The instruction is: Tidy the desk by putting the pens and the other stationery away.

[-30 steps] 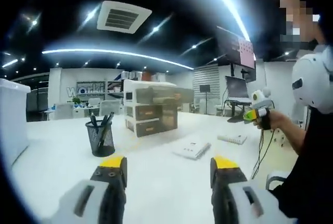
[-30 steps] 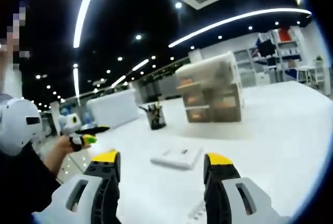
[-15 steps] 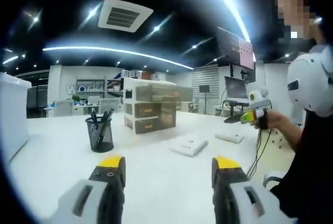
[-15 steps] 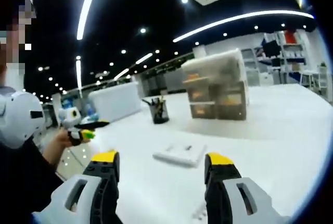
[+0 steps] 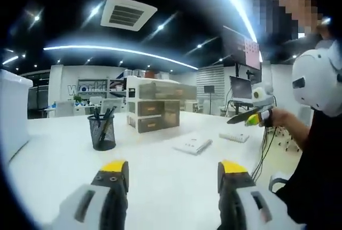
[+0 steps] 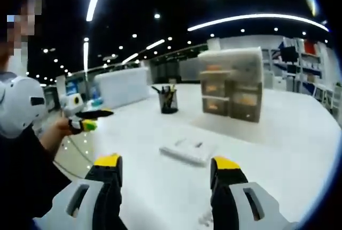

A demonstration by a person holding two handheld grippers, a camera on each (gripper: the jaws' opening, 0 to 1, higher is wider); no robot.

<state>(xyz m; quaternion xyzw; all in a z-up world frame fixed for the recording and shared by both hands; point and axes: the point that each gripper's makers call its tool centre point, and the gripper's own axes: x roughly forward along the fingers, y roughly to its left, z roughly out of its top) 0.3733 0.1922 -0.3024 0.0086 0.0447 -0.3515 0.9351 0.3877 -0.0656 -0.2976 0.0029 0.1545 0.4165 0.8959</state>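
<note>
A black mesh pen cup (image 5: 102, 132) with several pens stands on the white desk (image 5: 160, 187), also visible as the pen cup (image 6: 168, 100) in the right gripper view. A flat white stationery item (image 5: 192, 145) lies mid-desk, the same flat item (image 6: 187, 150) ahead of my right jaws. My left gripper (image 5: 173, 176) is open above the desk, holding nothing. My right gripper (image 6: 166, 174) is open too, with nothing in it. In the left gripper view a hand holds the right gripper (image 5: 250, 116) at the right. The left gripper (image 6: 88, 120) is seen at the left.
A translucent drawer unit (image 5: 155, 115) stands behind the cup, seen again as the drawer unit (image 6: 235, 93). A small white strip (image 5: 233, 137) lies near the desk's right edge. A tall white box (image 5: 10, 112) stands at the left. The person's dark sleeve (image 5: 315, 176) is close by.
Both views have shifted a little with the hands. Nothing on the desk has moved, and both grippers stay open and hold nothing.
</note>
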